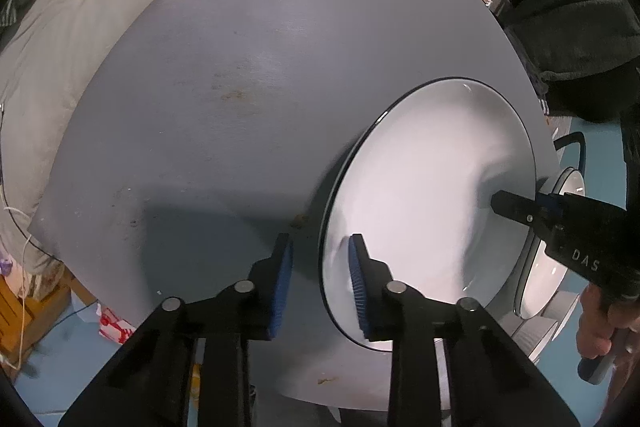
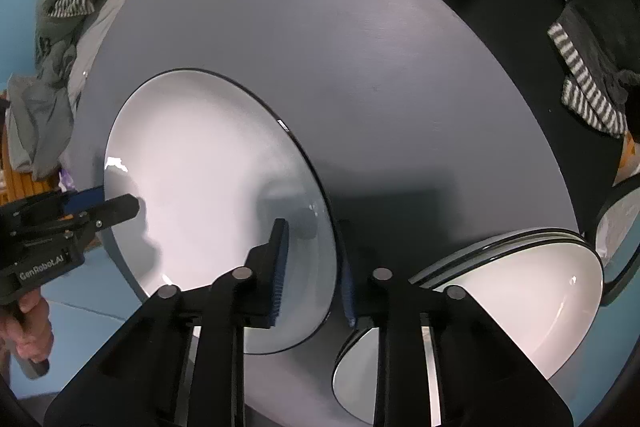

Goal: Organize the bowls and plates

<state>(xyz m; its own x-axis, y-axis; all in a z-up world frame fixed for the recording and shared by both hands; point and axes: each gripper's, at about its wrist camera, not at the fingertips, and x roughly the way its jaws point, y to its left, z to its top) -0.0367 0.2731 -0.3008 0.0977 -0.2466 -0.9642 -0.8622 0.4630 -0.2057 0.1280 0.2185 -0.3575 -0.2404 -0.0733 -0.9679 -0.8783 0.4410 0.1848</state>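
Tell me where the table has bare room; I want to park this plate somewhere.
Free: the wide grey stretch of the table beyond the plate, reaching the far edge by the bedding. Crowded: the near corner, where stacked bowls sit close beside the plate and both the left gripper and right gripper straddle its rim.

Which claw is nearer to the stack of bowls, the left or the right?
Right. The right claw straddles the plate rim beside the stack of bowls; the left claw straddles the plate's opposite rim, farther away.

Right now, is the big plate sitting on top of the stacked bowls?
No, the plate lies on the table beside the bowls, with both grippers straddling its opposite rims.
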